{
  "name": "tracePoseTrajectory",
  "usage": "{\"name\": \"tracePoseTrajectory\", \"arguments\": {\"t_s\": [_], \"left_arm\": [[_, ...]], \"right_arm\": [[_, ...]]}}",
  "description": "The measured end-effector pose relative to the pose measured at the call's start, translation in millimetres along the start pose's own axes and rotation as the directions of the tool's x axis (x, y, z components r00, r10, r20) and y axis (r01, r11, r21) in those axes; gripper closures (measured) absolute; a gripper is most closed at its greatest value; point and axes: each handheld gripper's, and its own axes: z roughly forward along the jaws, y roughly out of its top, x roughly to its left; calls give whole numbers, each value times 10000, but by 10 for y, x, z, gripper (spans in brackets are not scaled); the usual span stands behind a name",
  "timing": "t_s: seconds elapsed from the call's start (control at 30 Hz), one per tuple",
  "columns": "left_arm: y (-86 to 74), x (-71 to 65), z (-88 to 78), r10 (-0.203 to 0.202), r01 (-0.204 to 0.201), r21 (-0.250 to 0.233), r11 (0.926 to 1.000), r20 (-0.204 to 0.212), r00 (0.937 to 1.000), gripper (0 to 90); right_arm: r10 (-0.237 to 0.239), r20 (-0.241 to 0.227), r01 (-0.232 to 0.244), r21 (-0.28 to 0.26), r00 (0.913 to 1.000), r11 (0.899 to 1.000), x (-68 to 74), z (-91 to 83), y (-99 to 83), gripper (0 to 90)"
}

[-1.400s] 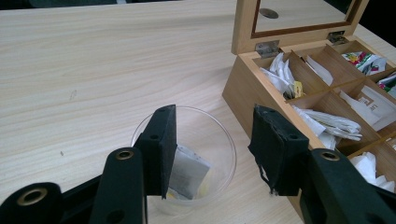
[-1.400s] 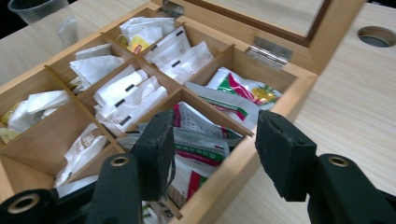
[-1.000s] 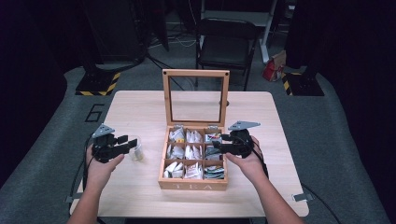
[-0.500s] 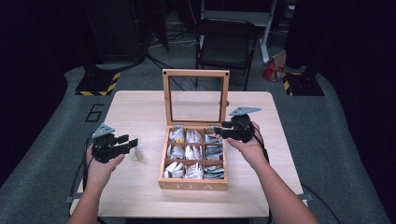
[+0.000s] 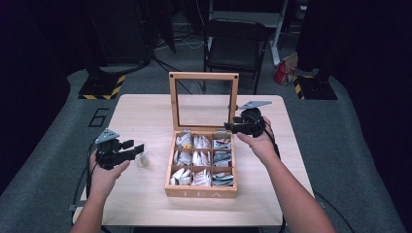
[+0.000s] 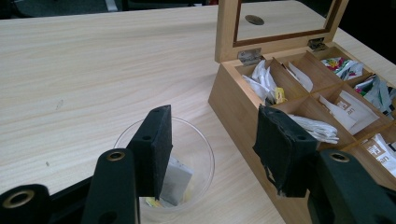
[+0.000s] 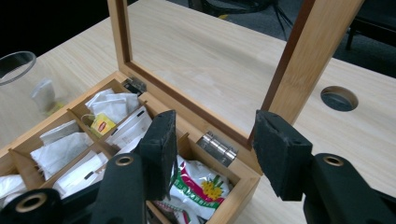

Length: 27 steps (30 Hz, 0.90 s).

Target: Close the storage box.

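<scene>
A wooden tea box (image 5: 201,191) stands mid-table, its glass-paned lid (image 5: 203,76) upright and its compartments holding several tea sachets (image 5: 194,160). Left of it is a clear cup (image 5: 142,155) with one tea bag (image 6: 180,179) inside. My left gripper (image 5: 132,149) hovers at the cup (image 6: 196,154), open after widening slightly, its pads (image 6: 154,154) pressing on nothing. My right gripper (image 5: 228,127) is at the lid's lower right corner. In the right gripper view its jaws (image 7: 219,149) straddle the hinge below the lid frame (image 7: 303,60). They have just been opening and grip nothing.
A black chair (image 5: 235,43) stands behind the table, with a red bag (image 5: 284,73) on the floor beside it. The tabletop (image 5: 145,104) has a round cable hole (image 7: 339,98) beyond the box. Bare wood lies to the left and behind the lid.
My right gripper has risen from over the box's right-hand compartments and moved back to the lid's lower right corner. The left gripper and the cup have stayed put.
</scene>
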Motion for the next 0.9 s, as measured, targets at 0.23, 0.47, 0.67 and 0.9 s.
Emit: {"name": "tracePoseTrajectory", "arguments": {"t_s": [0.23,0.47,0.67,0.9], "left_arm": [[16,-16,28,31,-31,56,10000,80,10000,455],[12,-41,49,120,-121,109,9999,149,9998,458],[9,-50,53,130,-132,110,9999,202,9997,460],[4,-39,48,109,-111,122,9999,197,9997,460]], "right_arm": [[-8,332,14,-188,9994,9998,-69,-26,120,481],[205,602,-183,-359,9980,9992,-175,-12,165,478],[465,685,-444,-322,9966,9985,-294,57,141,468],[638,576,-618,-350,9963,9975,-372,122,124,465]]}}
